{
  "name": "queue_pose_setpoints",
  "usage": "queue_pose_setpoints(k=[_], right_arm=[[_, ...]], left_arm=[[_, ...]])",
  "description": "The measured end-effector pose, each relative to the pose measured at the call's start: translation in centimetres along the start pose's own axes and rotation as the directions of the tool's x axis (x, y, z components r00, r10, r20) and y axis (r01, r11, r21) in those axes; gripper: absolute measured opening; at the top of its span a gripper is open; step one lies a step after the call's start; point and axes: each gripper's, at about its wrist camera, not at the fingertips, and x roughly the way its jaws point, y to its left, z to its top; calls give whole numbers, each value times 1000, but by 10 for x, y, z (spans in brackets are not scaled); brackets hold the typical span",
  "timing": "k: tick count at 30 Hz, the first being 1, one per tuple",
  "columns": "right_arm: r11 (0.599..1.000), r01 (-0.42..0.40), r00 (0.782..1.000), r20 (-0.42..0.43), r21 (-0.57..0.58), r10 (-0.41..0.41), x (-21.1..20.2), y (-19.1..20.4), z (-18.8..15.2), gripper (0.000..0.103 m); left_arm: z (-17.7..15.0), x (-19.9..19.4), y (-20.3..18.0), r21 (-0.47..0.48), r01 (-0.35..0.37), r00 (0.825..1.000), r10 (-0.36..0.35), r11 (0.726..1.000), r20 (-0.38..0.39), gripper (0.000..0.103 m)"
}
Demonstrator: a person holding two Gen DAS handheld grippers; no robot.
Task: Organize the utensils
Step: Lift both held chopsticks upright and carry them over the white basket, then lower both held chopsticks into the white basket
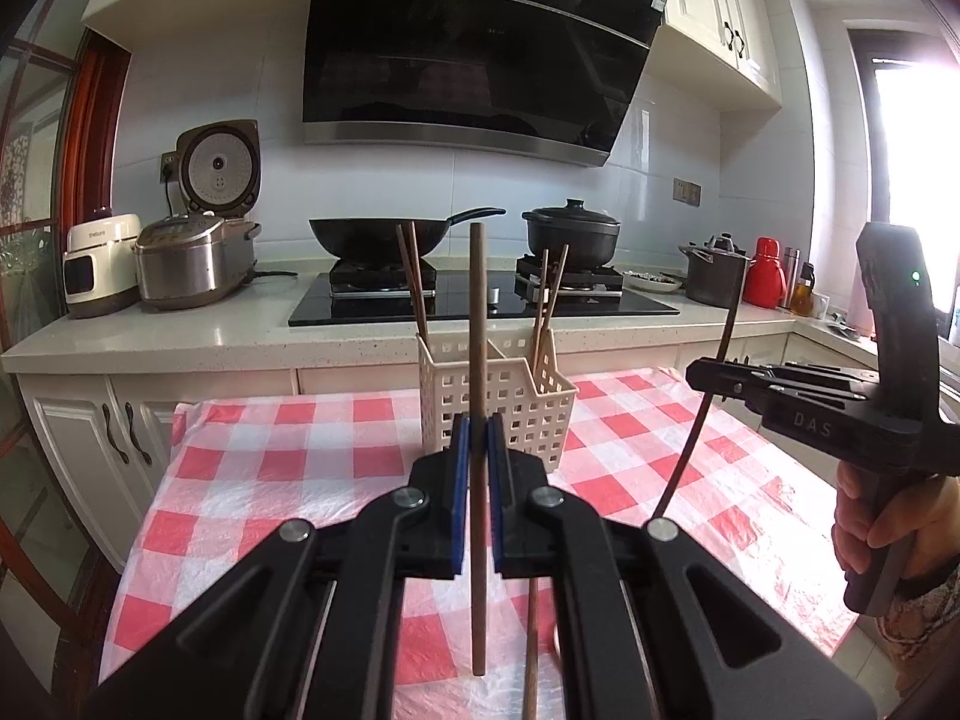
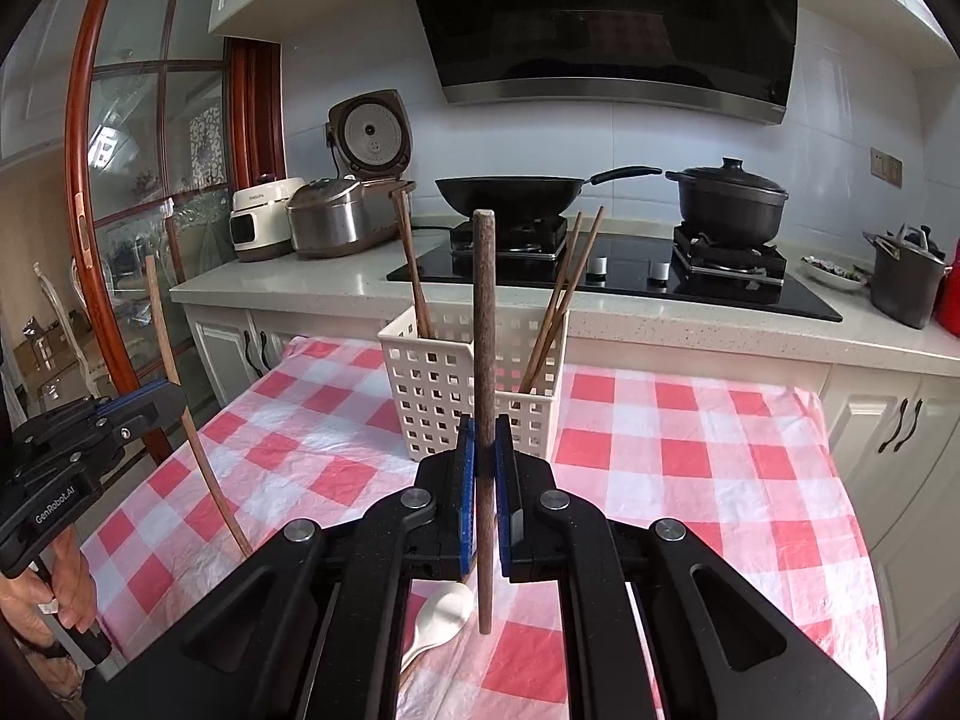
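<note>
Left gripper (image 1: 478,441) pinching an upright light chopstick (image 1: 477,324) before the white basket (image 1: 498,402), right gripper (image 2: 487,450) clamping a dark chopstick (image 2: 483,312) before it, more chopsticks (image 2: 555,306) standing inside, white spoon (image 2: 441,612) on the checked cloth (image 2: 690,450) nearer than the basket.

Each wrist fisheye looks forward along its own gripper, slightly downward and close over the checked tablecloth (image 1: 288,468), both facing the white basket (image 2: 456,384) and the stove counter (image 1: 180,336) beyond.
</note>
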Motion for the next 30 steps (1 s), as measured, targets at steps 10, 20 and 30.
queue_pose_setpoints(k=[10, 20, 30], right_arm=[[1000, 1, 1000, 30, 1, -1, 4, -3, 7, 7], [1000, 17, 994, 109, 11, -18, 11, -11, 38, 7], [1000, 18, 984, 176, -16, -15, 25, -19, 96, 7]], left_arm=[[13, 11, -1, -2, -8, 999, 9, 1000, 38, 6], [59, 36, -10, 25, -17, 994, 14, 1000, 107, 6], [141, 53, -22, 73, -23, 977, 7, 997, 213, 6]])
